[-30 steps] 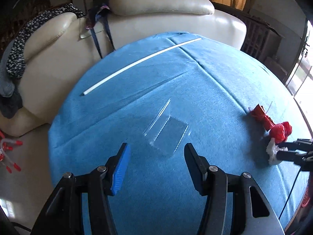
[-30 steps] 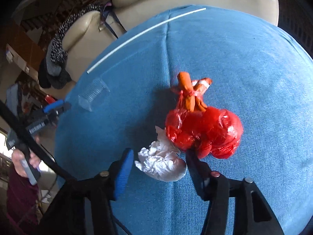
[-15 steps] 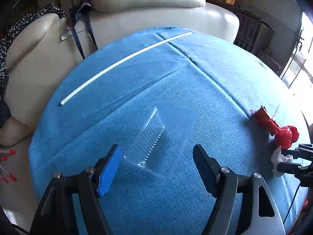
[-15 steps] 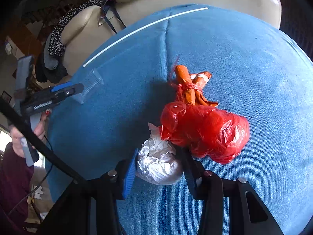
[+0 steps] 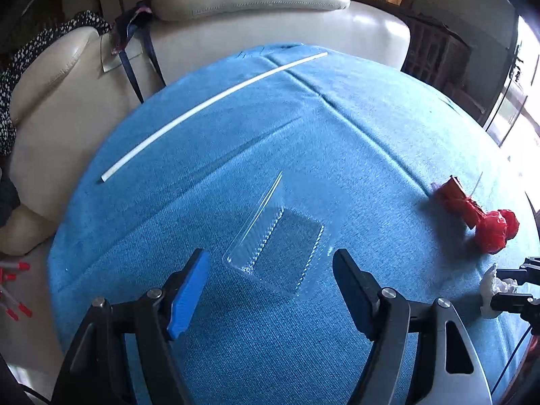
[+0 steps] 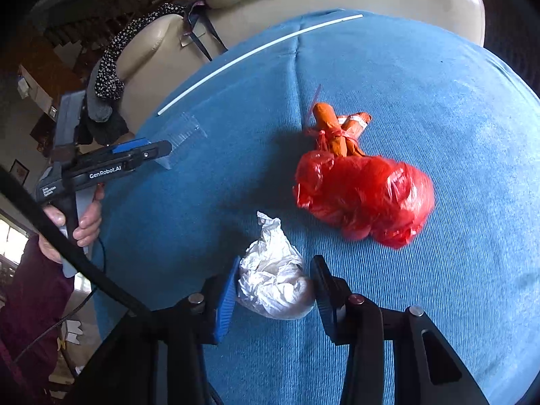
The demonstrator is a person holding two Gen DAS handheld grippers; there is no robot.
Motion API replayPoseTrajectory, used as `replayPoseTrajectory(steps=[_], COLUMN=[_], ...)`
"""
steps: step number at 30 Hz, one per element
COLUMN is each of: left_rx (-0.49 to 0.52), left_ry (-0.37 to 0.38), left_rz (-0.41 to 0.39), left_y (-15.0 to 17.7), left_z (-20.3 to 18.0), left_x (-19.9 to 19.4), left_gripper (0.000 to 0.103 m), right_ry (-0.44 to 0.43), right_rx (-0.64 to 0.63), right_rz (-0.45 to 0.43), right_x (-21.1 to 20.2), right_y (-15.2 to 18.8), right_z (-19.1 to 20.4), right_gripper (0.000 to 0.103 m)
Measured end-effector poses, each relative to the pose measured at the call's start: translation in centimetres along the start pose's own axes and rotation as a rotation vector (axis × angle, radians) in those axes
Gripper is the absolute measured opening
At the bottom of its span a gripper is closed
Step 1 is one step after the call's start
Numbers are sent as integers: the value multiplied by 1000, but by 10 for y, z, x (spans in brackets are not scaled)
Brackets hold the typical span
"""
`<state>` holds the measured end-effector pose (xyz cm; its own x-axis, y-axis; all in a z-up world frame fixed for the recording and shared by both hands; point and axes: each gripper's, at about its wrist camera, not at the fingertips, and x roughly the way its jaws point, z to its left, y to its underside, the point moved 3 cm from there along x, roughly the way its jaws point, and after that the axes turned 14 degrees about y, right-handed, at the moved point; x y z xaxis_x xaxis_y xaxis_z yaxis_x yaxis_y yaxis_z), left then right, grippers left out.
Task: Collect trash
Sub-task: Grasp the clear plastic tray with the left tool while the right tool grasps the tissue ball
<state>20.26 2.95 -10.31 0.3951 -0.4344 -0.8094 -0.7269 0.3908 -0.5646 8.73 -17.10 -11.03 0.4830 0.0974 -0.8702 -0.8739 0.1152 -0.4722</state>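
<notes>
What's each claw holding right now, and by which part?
The right claw clamps the crumpled white wad across its wide lower body. The left claw is open around the clear plastic tray, gripping nothing.

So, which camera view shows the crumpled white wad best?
The right wrist view: the crumpled white wad lies close and whole between the fingers of the right gripper, which touch it on both sides. The left wrist view shows only a small part of it at the right edge.

Daylight came from a blown-out window (image 5: 526,77) on the right. The red bag (image 6: 368,195) was slightly blurred and cast a leftward shadow. Fisheye edges curved, corners dark.
</notes>
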Motion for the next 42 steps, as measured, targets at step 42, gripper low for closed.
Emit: replayPoseTrajectory(steps=[42], left_rx=[-3], left_ry=[-9], left_rz=[-133], left_y=[69], left_z=[-164], left_x=[-67], left_gripper=[58], right_ry=[22], right_rx=[117], right_rz=[-147], right_x=[-111], right_y=[75], right_z=[-55], right_gripper=[45])
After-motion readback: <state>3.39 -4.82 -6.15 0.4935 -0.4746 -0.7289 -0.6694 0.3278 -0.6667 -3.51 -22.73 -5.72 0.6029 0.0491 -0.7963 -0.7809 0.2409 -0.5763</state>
